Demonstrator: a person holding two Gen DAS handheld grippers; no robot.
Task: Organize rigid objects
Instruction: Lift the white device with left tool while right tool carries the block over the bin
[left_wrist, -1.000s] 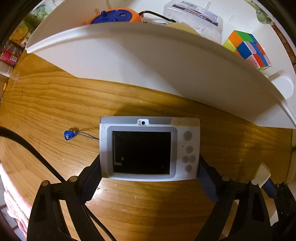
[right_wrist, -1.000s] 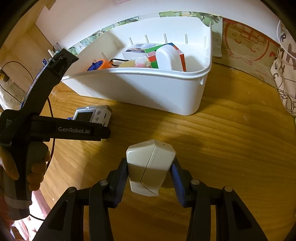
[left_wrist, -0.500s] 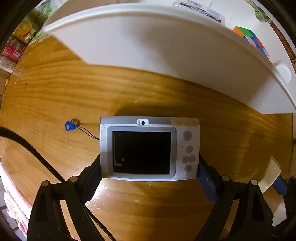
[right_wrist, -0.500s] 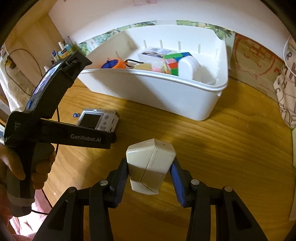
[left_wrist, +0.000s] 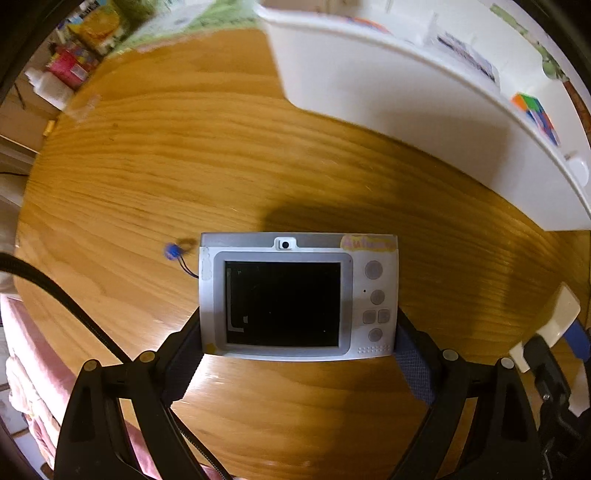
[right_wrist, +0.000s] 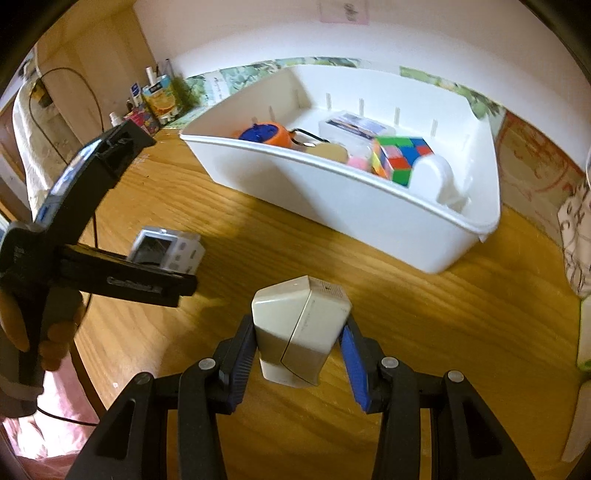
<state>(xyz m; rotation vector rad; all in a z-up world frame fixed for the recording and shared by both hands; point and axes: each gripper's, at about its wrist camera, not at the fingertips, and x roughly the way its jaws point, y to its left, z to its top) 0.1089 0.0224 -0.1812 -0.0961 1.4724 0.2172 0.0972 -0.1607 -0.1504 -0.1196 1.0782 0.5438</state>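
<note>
Left gripper (left_wrist: 297, 343): clamped on the side edges of a small white-and-grey plastic toy camera (left_wrist: 298, 295) with a dark screen, held above the wooden surface (left_wrist: 184, 155), in front of the white plastic storage bin (right_wrist: 369, 218) and apart from its near wall; a thin blue wrist cord (left_wrist: 177, 256) trails from the camera's left side. Right gripper (right_wrist: 301, 350): closed on a cream-coloured, faceted plastic block (right_wrist: 301, 328), likewise held above the surface in front of the bin, nearer its right end. Bin contents: an orange-and-blue round toy (right_wrist: 264, 134), a clear flat box (right_wrist: 354, 127), a multicoloured puzzle cube (right_wrist: 400, 157), a white rounded container (right_wrist: 432, 177). Step in hand, by judgement: carrying both pieces to the bin. To do it well, lift each clear over the near rim before moving forward, aim for whatever bare floor the bin offers, lower before releasing, and mind the cord so it does not snag the rim.
</note>
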